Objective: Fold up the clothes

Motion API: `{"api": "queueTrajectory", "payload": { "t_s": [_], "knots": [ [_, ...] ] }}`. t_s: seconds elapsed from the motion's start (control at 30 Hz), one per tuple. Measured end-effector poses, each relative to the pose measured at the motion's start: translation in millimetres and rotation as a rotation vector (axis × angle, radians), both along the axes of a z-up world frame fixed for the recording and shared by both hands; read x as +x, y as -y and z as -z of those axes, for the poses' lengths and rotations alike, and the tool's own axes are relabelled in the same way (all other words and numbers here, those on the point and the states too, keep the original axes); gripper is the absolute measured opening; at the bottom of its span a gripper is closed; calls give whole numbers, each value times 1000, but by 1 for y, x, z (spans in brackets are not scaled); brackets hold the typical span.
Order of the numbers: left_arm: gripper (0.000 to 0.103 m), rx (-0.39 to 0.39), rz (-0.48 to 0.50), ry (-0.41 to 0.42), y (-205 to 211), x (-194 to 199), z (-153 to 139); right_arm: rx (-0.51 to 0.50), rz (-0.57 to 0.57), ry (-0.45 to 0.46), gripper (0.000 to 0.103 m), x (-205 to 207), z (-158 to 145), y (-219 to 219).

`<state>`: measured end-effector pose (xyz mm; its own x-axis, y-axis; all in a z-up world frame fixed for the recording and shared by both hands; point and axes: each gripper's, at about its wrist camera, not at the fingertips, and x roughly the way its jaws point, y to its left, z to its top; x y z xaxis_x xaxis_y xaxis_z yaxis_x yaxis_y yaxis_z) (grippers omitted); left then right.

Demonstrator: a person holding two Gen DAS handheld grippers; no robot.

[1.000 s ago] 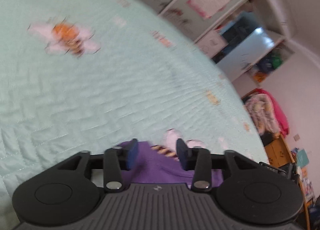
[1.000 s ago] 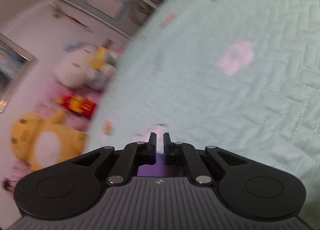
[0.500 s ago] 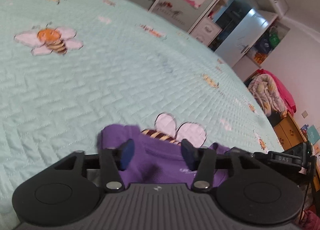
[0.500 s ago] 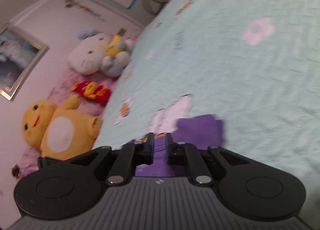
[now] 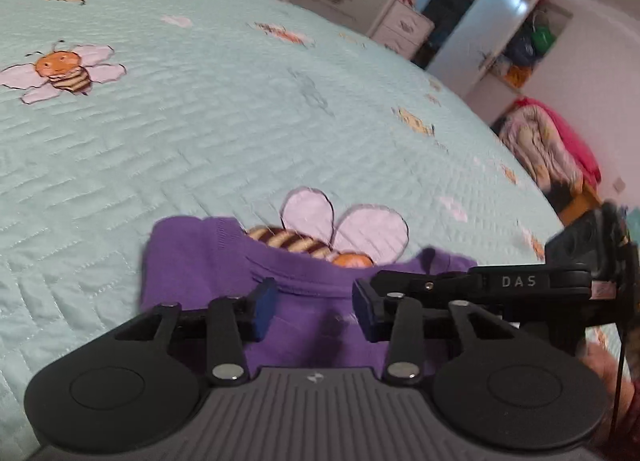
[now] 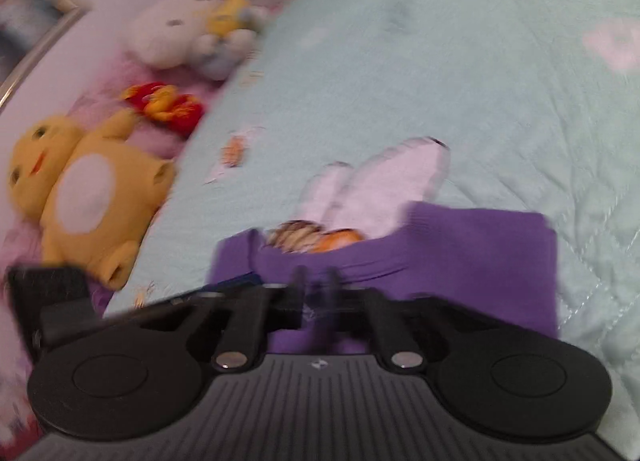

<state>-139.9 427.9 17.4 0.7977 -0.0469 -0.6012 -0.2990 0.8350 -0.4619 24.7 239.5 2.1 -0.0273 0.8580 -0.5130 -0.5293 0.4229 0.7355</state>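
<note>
A folded purple garment [image 5: 192, 261] lies flat on the mint quilted bedspread [image 5: 200, 133], over a bee-and-flower patch. My left gripper [image 5: 314, 311] is open, its blue-padded fingers [image 5: 262, 309] above the garment with nothing between them. The right gripper also shows in the left wrist view [image 5: 520, 283], at the right beside the garment. In the right wrist view the purple garment [image 6: 480, 257] lies just ahead; my right gripper [image 6: 316, 285] is blurred, its fingers close together over the cloth with a narrow gap.
Plush toys, a yellow one [image 6: 80, 189] and a white one [image 6: 180, 33], lie at the bed's left side. White cupboards [image 5: 400, 25] and a heap of pink clothes [image 5: 548, 149] stand beyond the far bed edge.
Both grippers have drawn back from the purple garment, so more of it shows lying on the bed. The left gripper has stayed open; the right fingers have parted slightly.
</note>
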Motion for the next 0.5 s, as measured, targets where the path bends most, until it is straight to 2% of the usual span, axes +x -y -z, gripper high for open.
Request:
{"api": "queueTrajectory", "payload": {
  "t_s": [0.07, 0.13, 0.17, 0.23, 0.33, 0.4, 0.43, 0.5],
  "knots": [
    [44, 3, -30, 3, -4, -4, 0, 22, 38, -41, 0, 4, 5, 3],
    [45, -26, -44, 11, -8, -8, -2, 40, 61, -71, 0, 4, 5, 7],
    [48, -13, -53, 14, -8, -8, -3, 49, 72, -86, 0, 4, 5, 8],
    [47, 21, -80, -1, -10, -7, -3, 41, 81, -80, 0, 4, 7, 10],
    [46, -6, -111, -18, -14, -6, -7, 7, 109, -48, 0, -2, 0, 7],
    [49, 38, -123, -2, -7, -14, -24, 43, 138, 0, 14, -11, -20, 18],
    [51, 35, -121, 24, -5, -24, -33, 69, 151, 27, 23, -16, -32, 26],
    [59, -19, -107, 47, 1, -46, -43, 119, 174, 66, 25, -27, -53, 44]
  ]
}}
